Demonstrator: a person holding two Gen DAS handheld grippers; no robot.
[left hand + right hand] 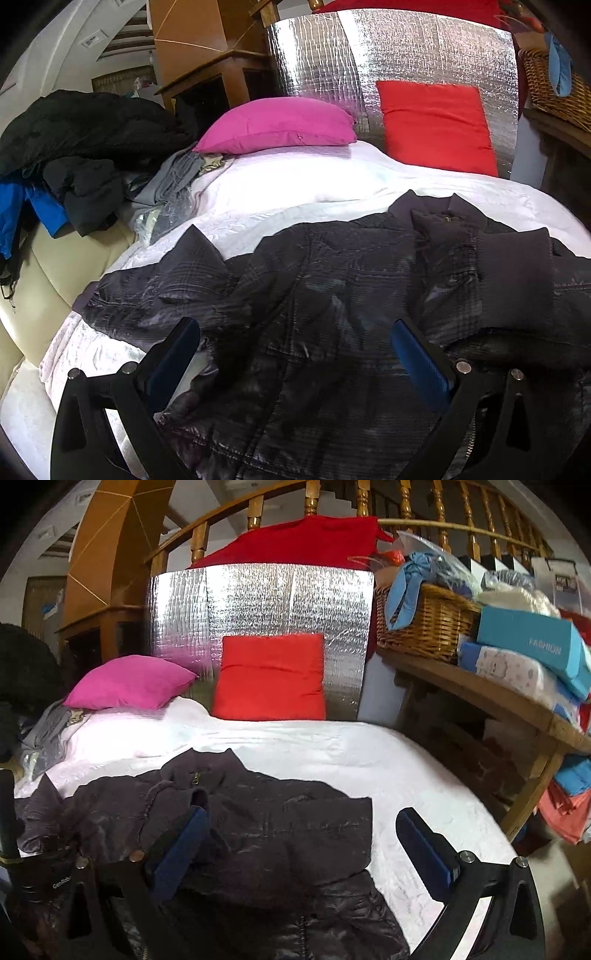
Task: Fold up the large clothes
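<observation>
The left tongs point(295, 343) hang over the middle of the dark jacket, their blue-padded fingers spread wide apart with nothing between them. The right tongs point(303, 834) are likewise spread wide, empty, above the jacket's right side; the left finger sits over the folded sleeve and the right finger over bare bedding.

The bed point(303, 177), covered in a white quilt, fills most of both views. A silver foil panel point(258, 602) stands upright at its head, with a red cloth point(306, 539) draped over the wooden railing behind it.

The dark quilted jacket point(332, 302) lies spread on the near half of the bed, front up, collar and zip pull pointing toward the pillows. One sleeve point(513, 280) is folded in across the chest; the other side spreads out toward the left edge of the bed.

A heap of dark and blue clothes point(74, 147) lies at the bed's left side. A red pillow point(271, 677) leans against the foil, and a pink pillow point(277, 125) lies just beside it. To the right, a wicker basket point(424, 624) and a blue box point(535, 642) sit on a wooden surface point(480, 690).
</observation>
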